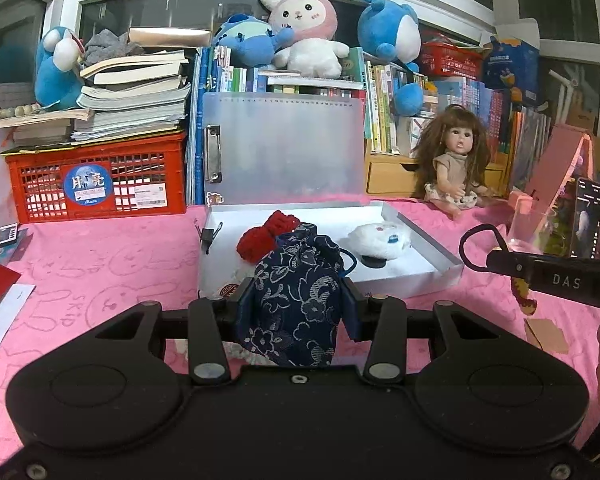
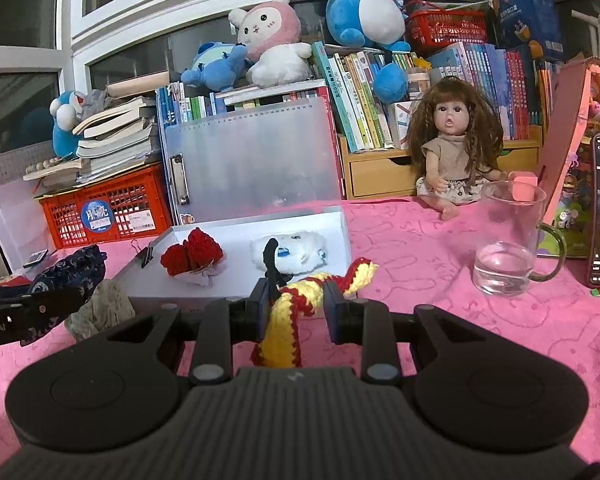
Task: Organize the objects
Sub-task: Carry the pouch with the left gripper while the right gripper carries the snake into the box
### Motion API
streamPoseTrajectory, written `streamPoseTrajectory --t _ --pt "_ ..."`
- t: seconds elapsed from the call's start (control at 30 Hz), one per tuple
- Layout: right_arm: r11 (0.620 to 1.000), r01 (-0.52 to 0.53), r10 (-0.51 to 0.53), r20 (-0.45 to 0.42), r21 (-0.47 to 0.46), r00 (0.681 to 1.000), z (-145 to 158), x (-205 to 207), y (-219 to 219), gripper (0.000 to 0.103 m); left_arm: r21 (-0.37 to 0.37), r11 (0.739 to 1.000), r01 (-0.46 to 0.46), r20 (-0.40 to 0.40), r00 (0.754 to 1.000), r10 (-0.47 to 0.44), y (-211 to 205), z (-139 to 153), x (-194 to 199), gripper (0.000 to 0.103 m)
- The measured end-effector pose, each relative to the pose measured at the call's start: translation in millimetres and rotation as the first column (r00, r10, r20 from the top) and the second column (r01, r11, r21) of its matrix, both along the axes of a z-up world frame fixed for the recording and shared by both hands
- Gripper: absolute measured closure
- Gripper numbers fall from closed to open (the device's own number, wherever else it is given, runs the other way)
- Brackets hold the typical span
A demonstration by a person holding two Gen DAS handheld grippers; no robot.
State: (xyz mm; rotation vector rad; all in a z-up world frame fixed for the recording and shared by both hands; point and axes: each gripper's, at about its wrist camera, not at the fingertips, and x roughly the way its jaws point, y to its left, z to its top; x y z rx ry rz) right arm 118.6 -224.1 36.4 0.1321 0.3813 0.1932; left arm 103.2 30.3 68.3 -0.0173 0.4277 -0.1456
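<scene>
Pink tablecloth (image 1: pixel 100 264) underlies all. White box (image 1: pixel 420 276) sits centre frame, directly beyond both my grippers. My left gripper (image 1: pixel 296 300) clamps the navy pouch (image 1: pixel 296 292), nearer the box; my right gripper (image 2: pixel 296 308) pinches the knitted snake (image 2: pixel 296 316), pointing boxward.

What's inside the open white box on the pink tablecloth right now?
The open white box holds a red crocheted flower, a white plush toy and a black disc partly under the plush. Its near left corner is hidden behind the navy floral pouch.
</scene>
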Motion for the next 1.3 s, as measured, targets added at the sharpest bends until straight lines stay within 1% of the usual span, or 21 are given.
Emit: streamPoseTrajectory --t 0.27,0.6,0.73,0.93,1.0,1.17,1.3 --pt "1.0 0.009 -0.009 -0.012 0.017 1.0 4 21 -2 0.071 -0.022 1.0 -0.013 -0.019 1.0 0.013 -1 3 28 0.062" --pt "1.0 0.007 -0.006 -0.051 0.019 0.999 1 58 4 0.071 -0.029 0.998 -0.054 -0.059 0.997 0.052 -3 -4 73 0.062" --pt "1.0 -0.013 0.013 -0.086 -0.005 0.996 -4 80 10 0.071 -0.024 0.997 -0.069 -0.079 0.995 0.066 -3 -7 92 0.062" --pt "1.0 -0.004 0.006 -0.165 0.011 0.986 -16 110 10 0.071 -0.02 0.996 -0.083 -0.116 0.99 0.081 -3 -13 120 0.062" --pt "1.0 -0.003 0.007 -0.185 0.021 0.983 -19 117 9 0.072 -0.029 0.995 -0.09 -0.136 0.987 0.086 -2 -15 130 0.062" --pt "0.999 -0.015 0.021 -0.208 0.031 0.978 -23 131 10 0.072 -0.09 0.991 -0.097 -0.187 0.979 0.079 5 -15 153 0.062" --pt "0.999 -0.013 0.021 -0.233 0.037 0.972 -26 143 11 0.072 -0.095 0.99 -0.105 -0.225 0.971 0.082 5 -21 167 0.062"
